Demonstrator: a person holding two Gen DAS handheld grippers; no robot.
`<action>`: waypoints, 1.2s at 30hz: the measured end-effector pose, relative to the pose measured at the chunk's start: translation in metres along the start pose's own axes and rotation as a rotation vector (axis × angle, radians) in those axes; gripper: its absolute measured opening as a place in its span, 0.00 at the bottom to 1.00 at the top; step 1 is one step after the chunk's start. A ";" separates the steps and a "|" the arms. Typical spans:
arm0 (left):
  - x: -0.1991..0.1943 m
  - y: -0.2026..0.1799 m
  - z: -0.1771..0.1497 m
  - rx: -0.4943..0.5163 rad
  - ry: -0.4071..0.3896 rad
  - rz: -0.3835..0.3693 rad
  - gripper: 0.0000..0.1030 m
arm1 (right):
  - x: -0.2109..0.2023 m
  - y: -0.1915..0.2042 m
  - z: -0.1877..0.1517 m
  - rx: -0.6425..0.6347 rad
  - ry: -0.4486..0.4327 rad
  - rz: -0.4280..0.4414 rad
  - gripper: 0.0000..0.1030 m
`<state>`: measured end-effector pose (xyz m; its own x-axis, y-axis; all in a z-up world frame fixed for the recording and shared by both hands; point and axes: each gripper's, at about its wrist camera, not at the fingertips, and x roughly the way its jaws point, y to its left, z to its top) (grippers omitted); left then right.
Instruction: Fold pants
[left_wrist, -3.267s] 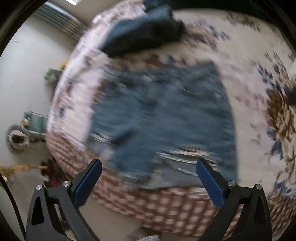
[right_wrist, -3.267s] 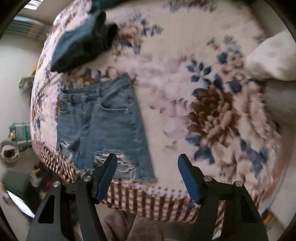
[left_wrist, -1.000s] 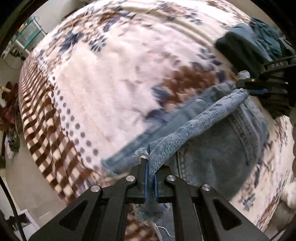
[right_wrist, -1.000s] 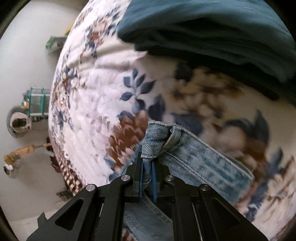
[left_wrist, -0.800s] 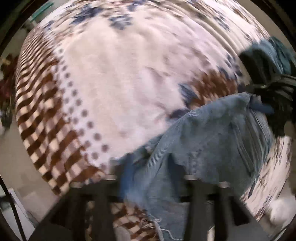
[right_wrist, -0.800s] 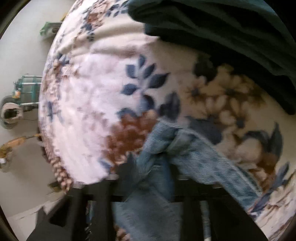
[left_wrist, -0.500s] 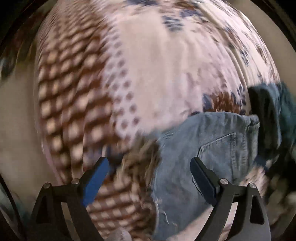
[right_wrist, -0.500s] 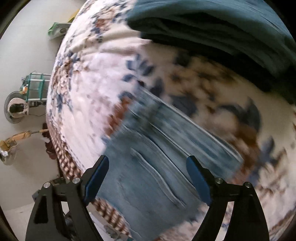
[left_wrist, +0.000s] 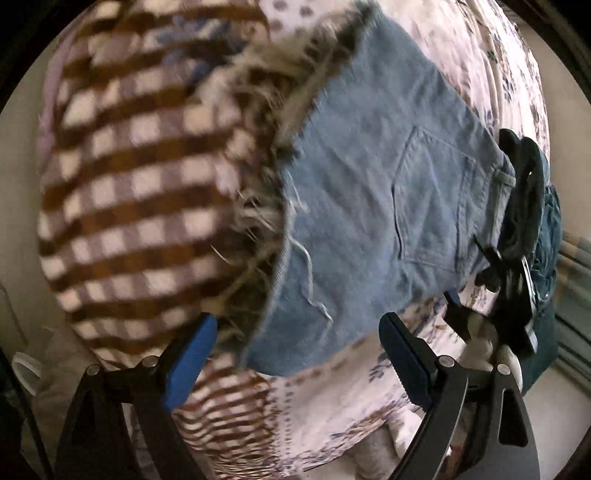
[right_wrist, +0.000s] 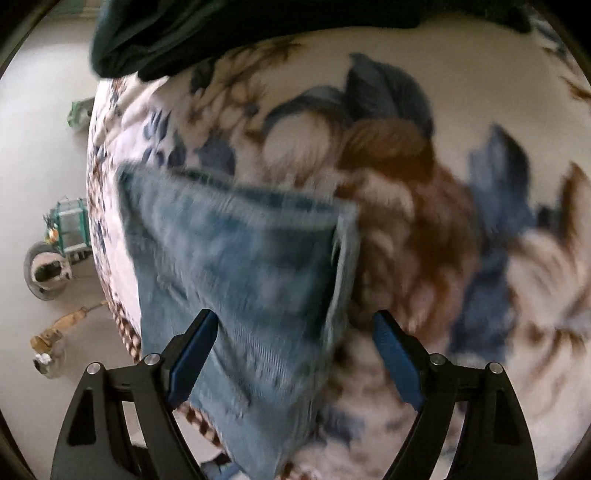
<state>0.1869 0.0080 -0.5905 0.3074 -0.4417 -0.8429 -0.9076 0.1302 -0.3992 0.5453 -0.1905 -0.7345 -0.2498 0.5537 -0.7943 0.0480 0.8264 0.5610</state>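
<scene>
Light blue denim shorts (left_wrist: 373, 206) lie folded in half on the floral blanket, back pocket up, frayed hem toward the checked edge of the bed. My left gripper (left_wrist: 295, 354) is open and empty just above the hem end. In the right wrist view the shorts (right_wrist: 240, 280) lie flat with the waistband corner between the fingers. My right gripper (right_wrist: 295, 354) is open and empty over that corner. The right gripper also shows in the left wrist view (left_wrist: 517, 258) at the waistband end.
The bed carries a white blanket with blue and brown flowers (right_wrist: 424, 184) and a brown checked border (left_wrist: 129, 177). A pile of dark teal clothes (right_wrist: 240, 29) lies beyond the shorts. Floor with a green cart (right_wrist: 70, 229) and clutter lies left of the bed.
Both grippers were shut on the shorts' edge one second ago, then opened and let the fabric drop. The shorts now lie folded flat; both grippers have pulled back slightly.
</scene>
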 end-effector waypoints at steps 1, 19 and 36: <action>0.003 -0.003 -0.003 -0.008 0.005 -0.015 0.86 | 0.004 -0.003 0.003 0.004 0.006 0.032 0.85; -0.002 -0.003 -0.068 -0.192 -0.007 -0.161 0.86 | -0.034 -0.036 -0.033 -0.138 0.085 0.084 0.68; 0.052 0.027 -0.007 -0.473 -0.111 -0.294 0.82 | -0.045 -0.044 -0.023 -0.121 -0.006 0.106 0.68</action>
<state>0.1769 -0.0175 -0.6425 0.5716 -0.3003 -0.7636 -0.8007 -0.4076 -0.4390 0.5321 -0.2540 -0.7178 -0.2438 0.6382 -0.7302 -0.0433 0.7450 0.6656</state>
